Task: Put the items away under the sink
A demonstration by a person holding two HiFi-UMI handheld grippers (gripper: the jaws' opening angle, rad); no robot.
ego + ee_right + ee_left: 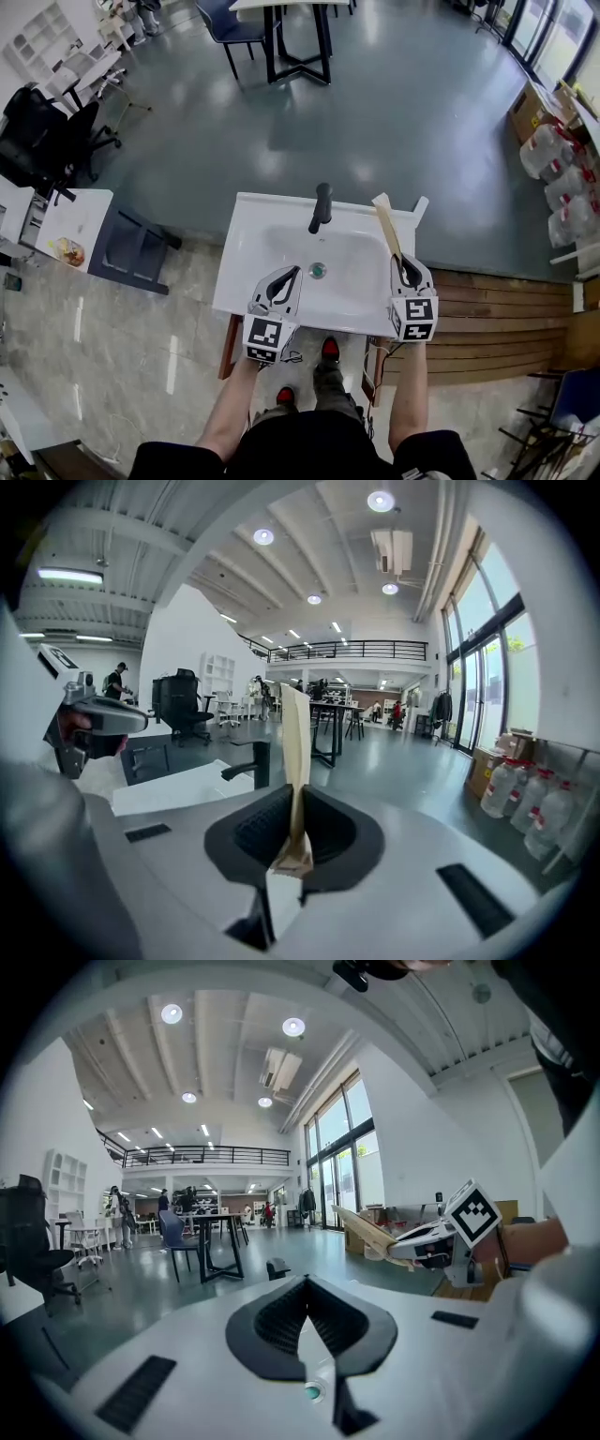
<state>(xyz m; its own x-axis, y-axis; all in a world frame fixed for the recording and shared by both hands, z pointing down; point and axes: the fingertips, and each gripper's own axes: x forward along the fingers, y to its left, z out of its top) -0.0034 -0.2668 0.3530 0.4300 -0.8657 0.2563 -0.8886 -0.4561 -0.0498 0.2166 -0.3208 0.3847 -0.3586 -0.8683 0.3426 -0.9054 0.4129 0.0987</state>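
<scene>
The right gripper [298, 797] has its black ridged jaws squeezed tight on a thin, flat, tan strip [295, 747] that looks like folded paper, with a browner crumpled bottom end. Seen from the head view, the strip sticks out of this gripper toward 11 o'clock, over the right side of the sink. The left gripper [307, 1286] has its black ridged jaws closed together, with nothing in them. Both grippers have smooth grey shells and hang over the front of a smooth, white, box-shaped sink [246, 246]. The left one is at 7 o'clock from the small round drain [318, 271] and the right one at 3 o'clock. A black tap [322, 208] stands at 12 o'clock from the drain, with shiny grey floor [422, 112] beyond
</scene>
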